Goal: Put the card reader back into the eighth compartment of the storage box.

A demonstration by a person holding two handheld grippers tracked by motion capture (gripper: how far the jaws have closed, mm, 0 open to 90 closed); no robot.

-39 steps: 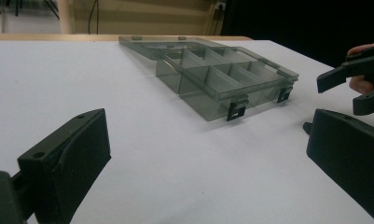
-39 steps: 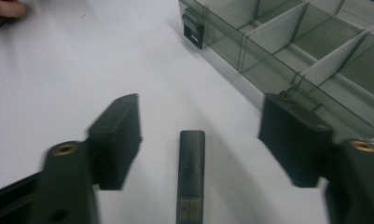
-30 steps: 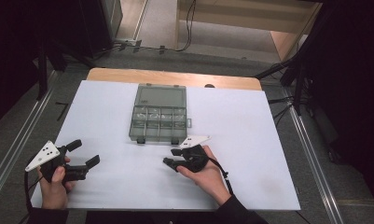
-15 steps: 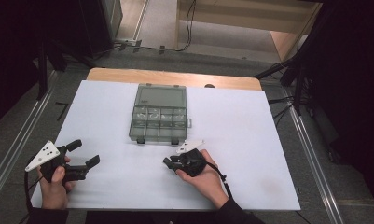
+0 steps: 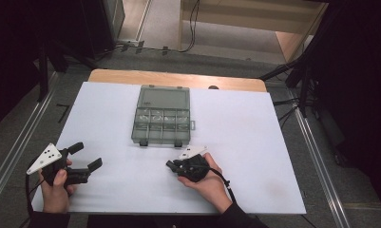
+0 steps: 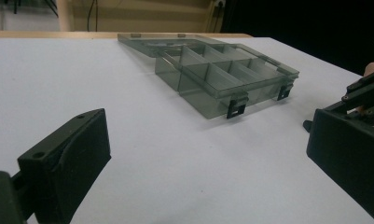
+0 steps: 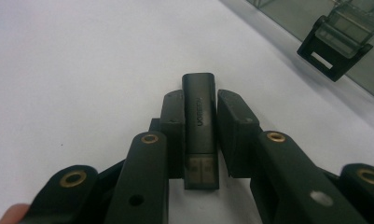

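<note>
A small dark USB stick [image 7: 201,121] lies on the white table between the pads of my right gripper [image 7: 201,100], its metal plug end toward the camera. The jaws have just been closing on it, and both pads now touch its sides. In the high view my right gripper [image 5: 171,165] sits low near the table's front, just below the box. My left gripper [image 5: 87,155] rests at the front left, open and holding nothing. Its two jaws stand wide apart in the left gripper view [image 6: 205,135].
A smoky clear plastic organizer box [image 5: 161,121] with several compartments stands open at the table's middle, lid laid back. Its black latches [image 7: 336,42] face the front edge. The box [image 6: 222,70] lies ahead of my left gripper. The white tabletop [image 5: 254,142] spreads to the right.
My right gripper's jaws have drawn together around the stick, and that hand has shifted slightly. The left hand and the box have not moved.
</note>
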